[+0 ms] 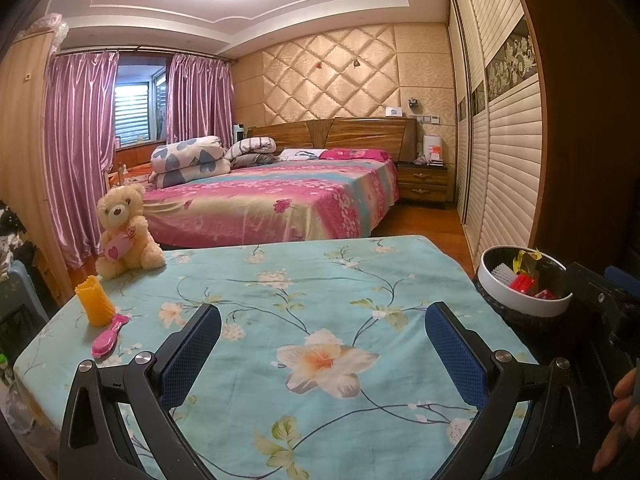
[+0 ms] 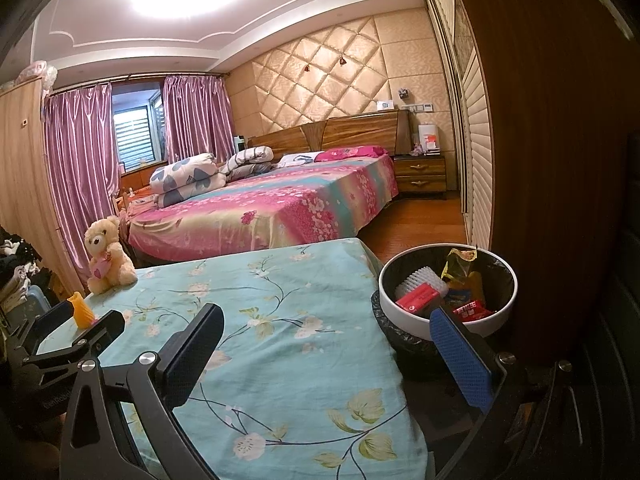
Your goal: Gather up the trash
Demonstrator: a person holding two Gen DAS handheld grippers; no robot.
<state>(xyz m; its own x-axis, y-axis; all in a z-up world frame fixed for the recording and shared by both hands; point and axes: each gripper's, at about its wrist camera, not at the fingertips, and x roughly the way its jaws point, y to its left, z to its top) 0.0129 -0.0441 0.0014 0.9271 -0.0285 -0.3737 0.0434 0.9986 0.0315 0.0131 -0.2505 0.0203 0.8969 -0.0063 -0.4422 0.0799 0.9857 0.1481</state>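
Observation:
A white-rimmed trash bin (image 2: 404, 322) with a black liner stands just off the table's right edge; it also shows in the left wrist view (image 1: 520, 302). Inside lie red wrappers (image 2: 418, 299), a yellow wrapper (image 2: 460, 264) and a white brush-like piece (image 2: 426, 278). My left gripper (image 1: 323, 322) is open and empty above the floral tablecloth (image 1: 304, 288). My right gripper (image 2: 326, 328) is open and empty over the table's right edge, its right finger in front of the bin. The left gripper (image 2: 88, 326) also shows at the left of the right wrist view.
A teddy bear (image 1: 124, 232), an orange ribbed cup (image 1: 94, 300) and a pink hairbrush (image 1: 109, 336) sit at the table's far left. Behind stand a bed (image 1: 272, 196), a nightstand (image 1: 424, 184) and a louvred wardrobe (image 1: 504, 152). A dark wooden panel (image 2: 540, 160) rises beside the bin.

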